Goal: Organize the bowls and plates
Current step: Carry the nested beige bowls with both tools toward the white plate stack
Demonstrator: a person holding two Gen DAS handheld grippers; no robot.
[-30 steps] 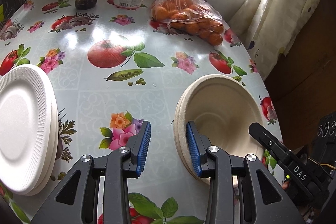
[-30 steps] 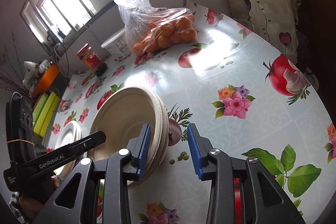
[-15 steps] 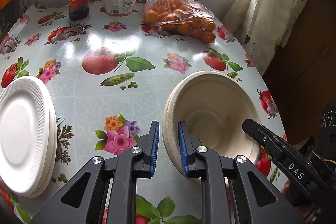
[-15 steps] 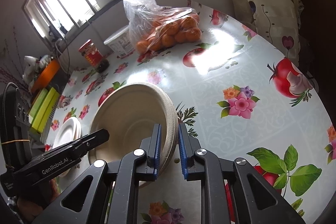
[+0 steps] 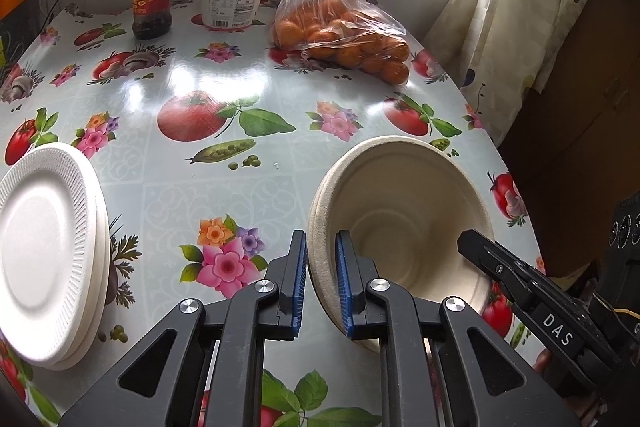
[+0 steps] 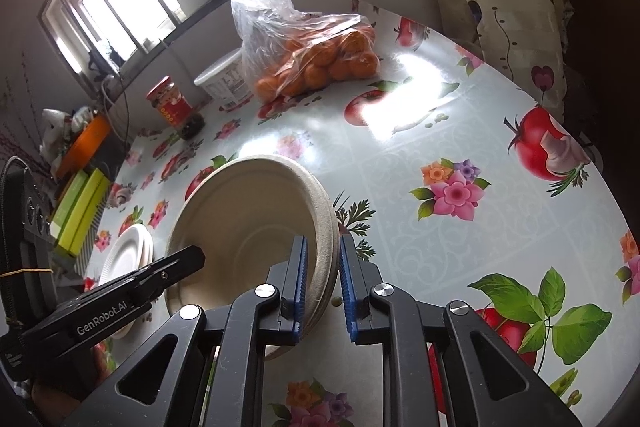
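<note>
bowl stack (image 5: 404, 211) pinched, yellow-green boxes (image 6: 78, 207) — right view only

beige bowls (image 5: 400, 211) | nested, tilted (rim clamped) | white plates (image 5: 44, 251) | stacked left

We see our left gripper (image 5: 322, 281) built of matte black angular arms with triangular cut-outs, round silver screws at the joints and ribbed blue pads (image 5: 299, 277) lining its fingers. Our right gripper (image 6: 323, 283) matches it in every part. One black finger bears white lettering "DAS", another "GenRobot.AI". A thin yellow band wraps the black housing at the left edge of the right wrist view.
</note>
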